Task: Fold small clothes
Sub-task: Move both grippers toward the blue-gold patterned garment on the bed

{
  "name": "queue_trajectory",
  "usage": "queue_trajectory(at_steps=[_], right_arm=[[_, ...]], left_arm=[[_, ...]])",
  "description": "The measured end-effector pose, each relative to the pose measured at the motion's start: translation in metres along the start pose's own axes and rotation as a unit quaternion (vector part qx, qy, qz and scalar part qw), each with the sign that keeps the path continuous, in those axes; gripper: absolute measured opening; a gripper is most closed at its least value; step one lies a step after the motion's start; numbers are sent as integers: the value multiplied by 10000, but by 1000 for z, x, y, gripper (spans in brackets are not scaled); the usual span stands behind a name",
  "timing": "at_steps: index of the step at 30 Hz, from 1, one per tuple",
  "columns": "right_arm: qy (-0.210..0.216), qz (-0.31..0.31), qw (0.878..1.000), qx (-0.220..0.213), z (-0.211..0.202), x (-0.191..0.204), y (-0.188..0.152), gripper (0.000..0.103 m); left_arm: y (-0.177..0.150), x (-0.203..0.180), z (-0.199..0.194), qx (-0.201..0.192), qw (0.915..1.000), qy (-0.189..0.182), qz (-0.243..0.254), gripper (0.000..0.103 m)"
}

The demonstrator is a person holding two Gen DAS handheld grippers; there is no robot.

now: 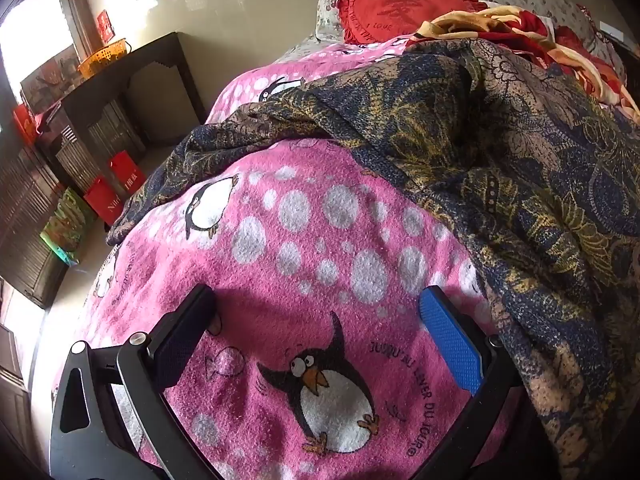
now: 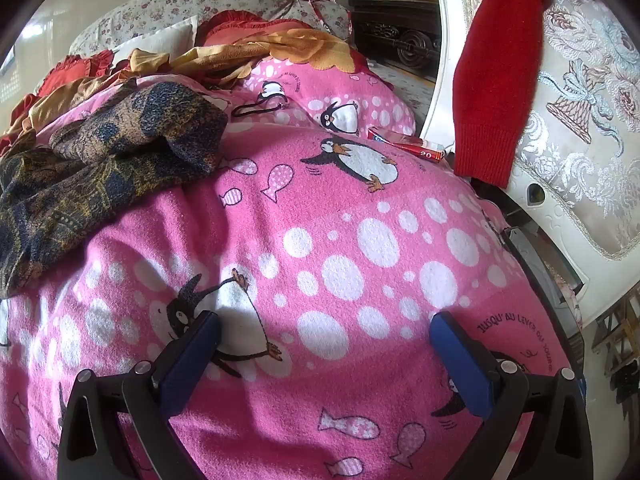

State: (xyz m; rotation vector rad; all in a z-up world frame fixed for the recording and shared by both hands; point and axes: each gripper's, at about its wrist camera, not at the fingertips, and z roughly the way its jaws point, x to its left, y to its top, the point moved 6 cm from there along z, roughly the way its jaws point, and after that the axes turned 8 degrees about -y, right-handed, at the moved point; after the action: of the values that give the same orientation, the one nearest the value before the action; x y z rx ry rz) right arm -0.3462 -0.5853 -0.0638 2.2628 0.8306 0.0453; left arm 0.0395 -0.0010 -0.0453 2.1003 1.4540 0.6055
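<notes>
A dark blue and gold patterned garment lies crumpled on the pink penguin blanket. In the left wrist view it fills the right side and reaches the bed's left edge. In the right wrist view the garment lies at the left on the blanket. My left gripper is open and empty just above the blanket, its right finger beside the garment's edge. My right gripper is open and empty over bare blanket, to the right of the garment.
A red heart cushion and a red-orange blanket lie at the head of the bed. A red sweater hangs on a white chair. A small red box lies on the bed. A dark cabinet and red bags stand left.
</notes>
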Motion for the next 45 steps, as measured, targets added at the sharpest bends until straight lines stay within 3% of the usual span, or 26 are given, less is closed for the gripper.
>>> queue_trajectory(at_steps=[19, 25, 28, 32, 40, 45], right_arm=[[14, 11, 10000, 7, 0, 0, 0, 103], [14, 9, 10000, 13, 0, -1, 0, 103], [11, 7, 10000, 11, 1, -1, 1, 103], [12, 8, 10000, 9, 1, -1, 1, 103], [8, 10, 10000, 14, 1, -1, 1, 103], [-329, -118, 9990, 267, -9, 5, 6, 103]], left_arm=[[-1, 0, -1, 51, 10000, -20, 38, 103], [3, 6, -8, 540, 9966, -508, 355, 103], [2, 16, -24, 594, 9966, -448, 368, 103], [3, 19, -60, 352, 9971, -419, 533, 103], [-9, 21, -125, 200, 9957, -798, 429, 103], [-14, 9, -145, 77, 9945, -981, 360, 103]])
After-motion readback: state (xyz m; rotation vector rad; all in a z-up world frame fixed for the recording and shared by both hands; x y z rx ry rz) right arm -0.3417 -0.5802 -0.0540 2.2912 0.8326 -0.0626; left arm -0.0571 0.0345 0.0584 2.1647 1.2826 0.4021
